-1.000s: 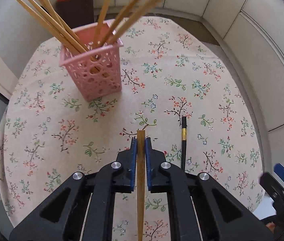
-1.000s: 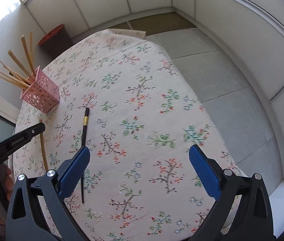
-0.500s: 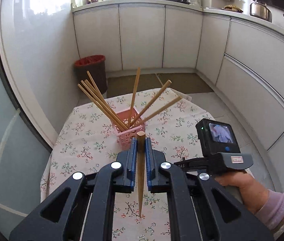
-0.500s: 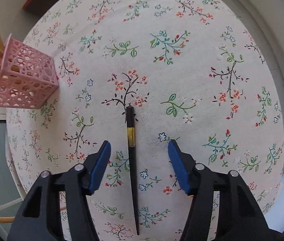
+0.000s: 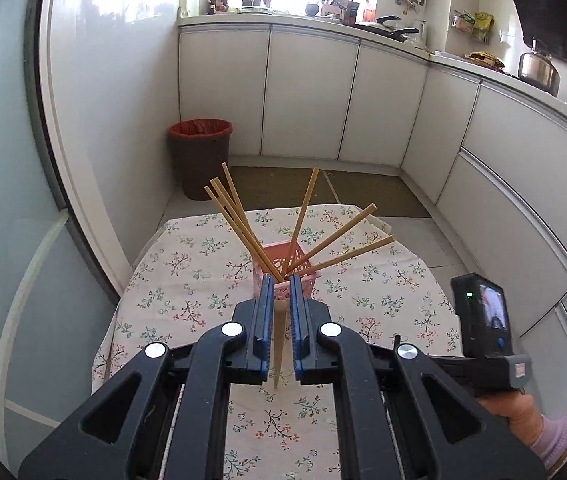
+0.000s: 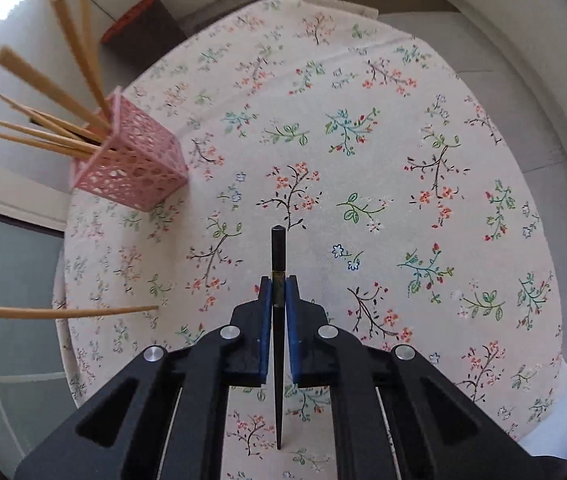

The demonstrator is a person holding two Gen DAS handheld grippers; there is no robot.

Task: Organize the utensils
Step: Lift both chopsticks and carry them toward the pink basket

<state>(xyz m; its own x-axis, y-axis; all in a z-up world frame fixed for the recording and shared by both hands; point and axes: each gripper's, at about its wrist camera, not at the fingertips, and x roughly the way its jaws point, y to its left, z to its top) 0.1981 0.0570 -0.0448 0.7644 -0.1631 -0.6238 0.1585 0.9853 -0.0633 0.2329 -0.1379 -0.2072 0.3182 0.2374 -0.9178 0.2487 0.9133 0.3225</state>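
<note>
Pink basket (image 6: 135, 172) (w/ chopsticks (image 6: 55, 136)) near bin (image 5: 199, 156).

Your left gripper (image 5: 279, 292) hides the pink basket's (image 5: 308, 276) near wall. The bamboo chopstick (image 6: 63, 312) runs off the right wrist view's left edge.

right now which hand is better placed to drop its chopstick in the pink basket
Left. The left gripper holds a wooden chopstick lifted and lined up behind the pink basket. The right gripper has just closed on the black chopstick, low over the tablecloth.
</note>
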